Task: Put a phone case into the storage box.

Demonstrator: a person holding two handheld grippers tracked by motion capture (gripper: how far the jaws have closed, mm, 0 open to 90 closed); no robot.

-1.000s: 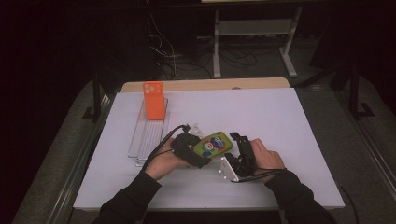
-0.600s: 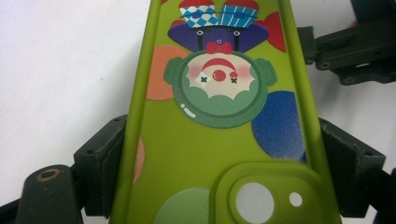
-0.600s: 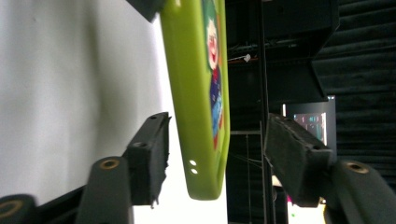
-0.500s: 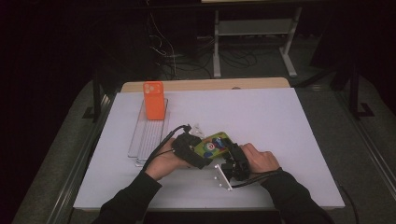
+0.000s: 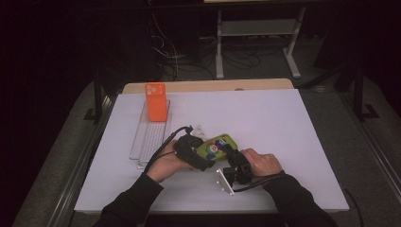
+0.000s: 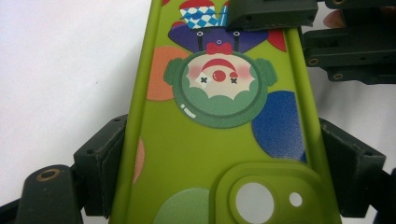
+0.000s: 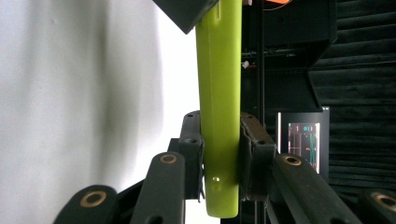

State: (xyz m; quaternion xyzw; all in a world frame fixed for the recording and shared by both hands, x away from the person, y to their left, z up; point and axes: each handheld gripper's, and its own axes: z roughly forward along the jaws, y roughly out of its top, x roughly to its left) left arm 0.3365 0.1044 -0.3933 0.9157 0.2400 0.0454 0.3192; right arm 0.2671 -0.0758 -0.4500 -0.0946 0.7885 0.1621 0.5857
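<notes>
Left gripper and right gripper both clamp green clown phone case; orange phone case stands far left on clear rack.

White-topped desk brightly lit, wooden strip along far edge. Dark room around. Grey carpet floor at sides. Cables tangled on floor behind; white metal shelf frame beyond.

A green case (clown print, camera cutout) is held near the table's front centre. An orange case stands upright far left.
</notes>
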